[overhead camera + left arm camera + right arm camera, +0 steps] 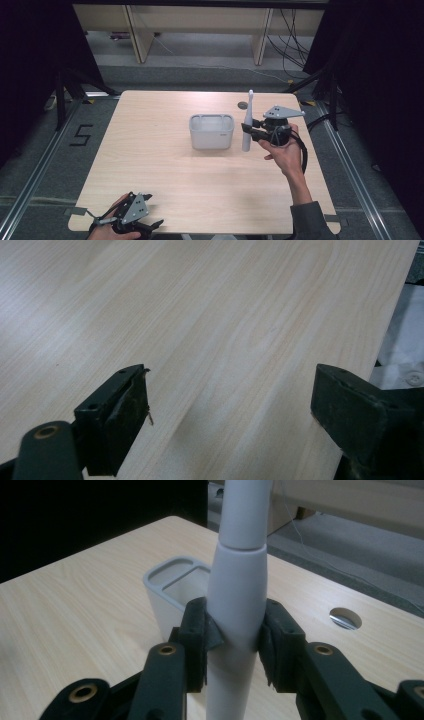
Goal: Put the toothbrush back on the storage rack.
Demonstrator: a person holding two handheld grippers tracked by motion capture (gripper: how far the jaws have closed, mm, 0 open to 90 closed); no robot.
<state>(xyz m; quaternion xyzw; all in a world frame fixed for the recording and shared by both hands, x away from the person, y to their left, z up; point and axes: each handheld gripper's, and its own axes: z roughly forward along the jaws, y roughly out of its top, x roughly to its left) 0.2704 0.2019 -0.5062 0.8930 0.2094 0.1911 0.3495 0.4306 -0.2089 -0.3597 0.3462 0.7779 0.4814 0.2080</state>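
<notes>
A white electric toothbrush (247,122) stands upright in the air just right of a grey two-compartment holder (211,131) at the table's middle. My right gripper (252,129) is shut on the toothbrush's thick handle (236,615), one pad on each side, with the slim neck rising above. The holder (170,587) sits behind and left of the handle in the right gripper view. My left gripper (152,226) rests at the table's near-left edge, open, with bare wood between its jaws (230,405).
The light wooden table (150,165) has a round cable hole (243,105) behind the holder. Dark frame legs and cables stand on the floor beyond the far edge. A floor mark "5" lies left of the table.
</notes>
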